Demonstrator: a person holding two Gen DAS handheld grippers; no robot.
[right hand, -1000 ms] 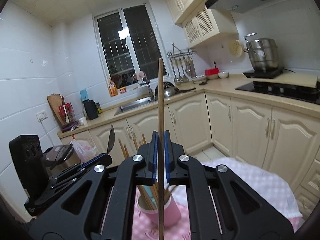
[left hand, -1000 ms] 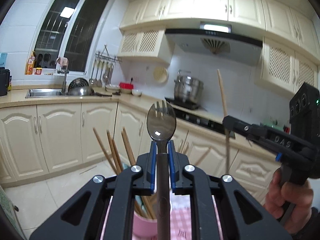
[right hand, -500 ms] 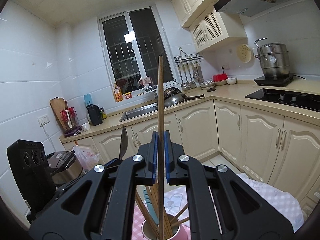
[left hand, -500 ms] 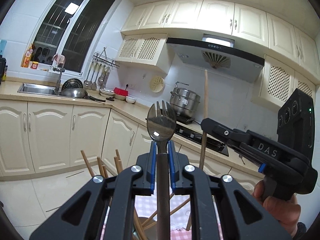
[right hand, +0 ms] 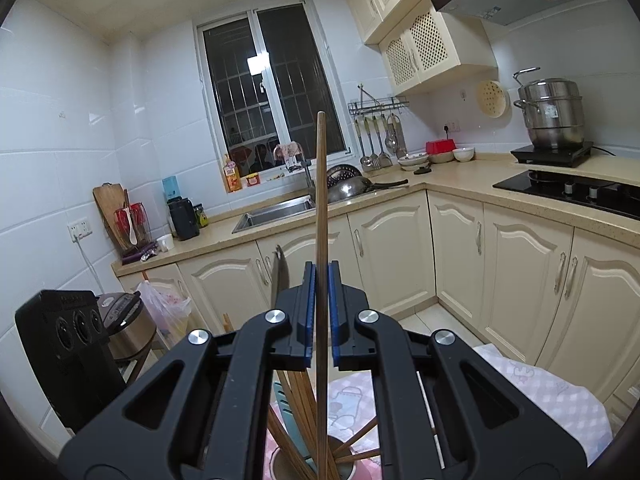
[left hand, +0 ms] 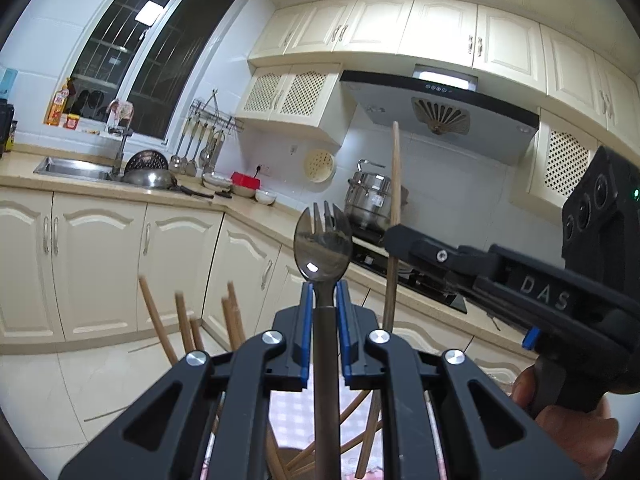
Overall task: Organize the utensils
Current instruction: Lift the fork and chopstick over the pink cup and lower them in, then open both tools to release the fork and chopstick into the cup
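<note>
Over the pink checked cloth [right hand: 560, 396], a round cup [right hand: 352, 468] holds a fan of brown wooden chopsticks [right hand: 296, 400]. Above it, the left gripper [left hand: 323, 300] pinches a glossy steel spork [left hand: 322, 240] by its flat handle, tines up. The right gripper [right hand: 321, 280] clamps one slim, straight wooden chopstick [right hand: 321, 200] upright, its lower end down inside the cup.

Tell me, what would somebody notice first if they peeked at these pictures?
Probably the shiny metal spork, standing straight up in the left gripper in the middle of the left view. Next, the long wooden chopstick pinched upright in the right gripper, over a cup of more chopsticks at the bottom. Far behind, a big steel pot sits on the counter at the right.
</note>
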